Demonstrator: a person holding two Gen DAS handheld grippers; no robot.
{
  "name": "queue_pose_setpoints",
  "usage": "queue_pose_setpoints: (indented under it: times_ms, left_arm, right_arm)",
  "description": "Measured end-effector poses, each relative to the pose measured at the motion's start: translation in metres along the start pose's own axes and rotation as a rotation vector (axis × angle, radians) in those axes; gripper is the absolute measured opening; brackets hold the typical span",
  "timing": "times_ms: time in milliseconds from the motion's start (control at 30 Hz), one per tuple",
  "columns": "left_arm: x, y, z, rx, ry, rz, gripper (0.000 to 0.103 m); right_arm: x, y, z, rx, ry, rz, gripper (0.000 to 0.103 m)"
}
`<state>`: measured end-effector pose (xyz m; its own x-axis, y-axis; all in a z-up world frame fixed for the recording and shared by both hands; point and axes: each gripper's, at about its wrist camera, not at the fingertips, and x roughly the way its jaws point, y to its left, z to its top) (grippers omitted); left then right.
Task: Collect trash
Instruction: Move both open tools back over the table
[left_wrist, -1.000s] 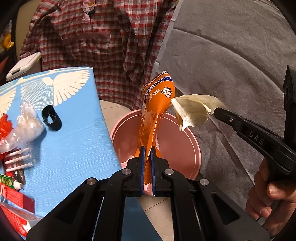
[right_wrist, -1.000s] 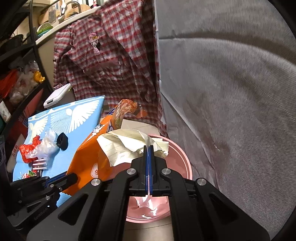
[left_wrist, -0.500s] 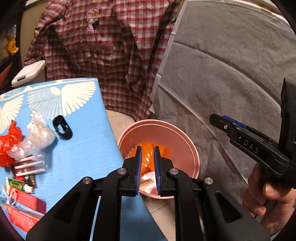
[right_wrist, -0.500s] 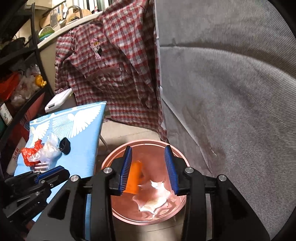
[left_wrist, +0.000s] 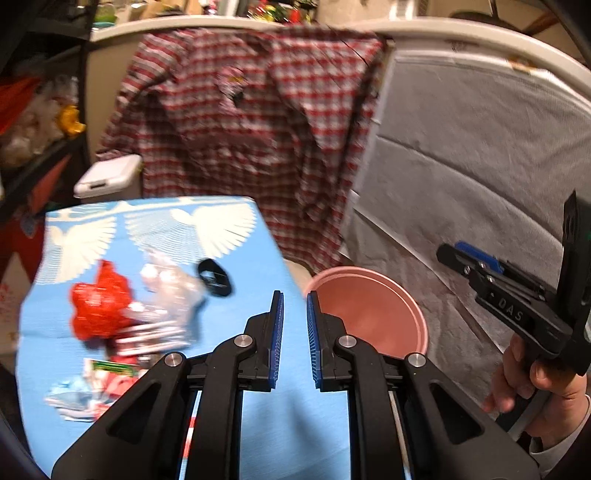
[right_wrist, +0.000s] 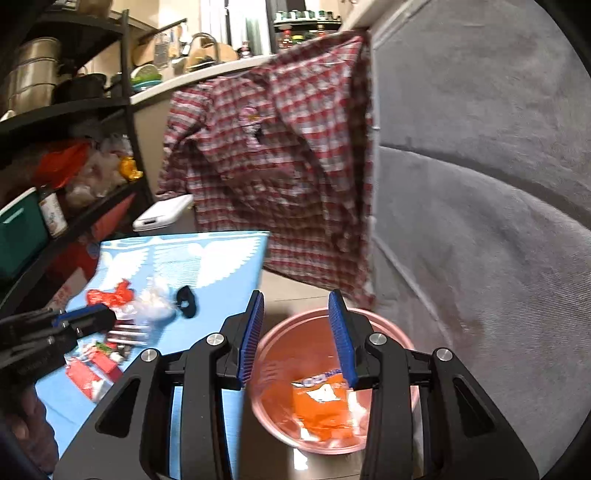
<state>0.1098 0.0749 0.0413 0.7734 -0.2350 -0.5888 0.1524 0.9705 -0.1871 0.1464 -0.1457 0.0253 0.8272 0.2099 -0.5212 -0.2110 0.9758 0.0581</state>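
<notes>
Blue tabletop (left_wrist: 110, 435) is bearing wrappers (left_wrist: 99, 310) near its left edge while both grippers, left (left_wrist: 293, 339) and right (right_wrist: 297, 336), are hanging spread and empty by the bin (right_wrist: 391, 332), probably heading back for more

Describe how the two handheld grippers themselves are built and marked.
Both are matte black plastic with silver screws and ribbed blue finger pads. The left gripper and right gripper look identical. White "DAS" lettering marks the right one's side; a bare hand with a pale cuff grips it.
</notes>
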Motion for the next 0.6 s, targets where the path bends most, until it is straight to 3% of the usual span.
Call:
queue_pose_setpoints:
  times_ms: [233, 333, 600]
  left_arm:
    - [-0.043, 0.048, 0.006, -0.03, -0.083, 0.074, 0.013]
    - [-0.061, 0.077, 0.009, -0.066, -0.111, 0.119, 0.022]
    - [-0.073, 0.133, 0.013, -0.117, -0.121, 0.21, 0.025]
  right_arm:
    - [-0.006, 0.038, 0.006, -0.019, -0.008, 0.075, 0.037]
    - [-0.007, 0.056, 0.006, -0.035, -0.009, 0.107, 0.037]
    - [0.01, 0.093, 0.005, -0.033, 0.034, 0.208, 0.035]
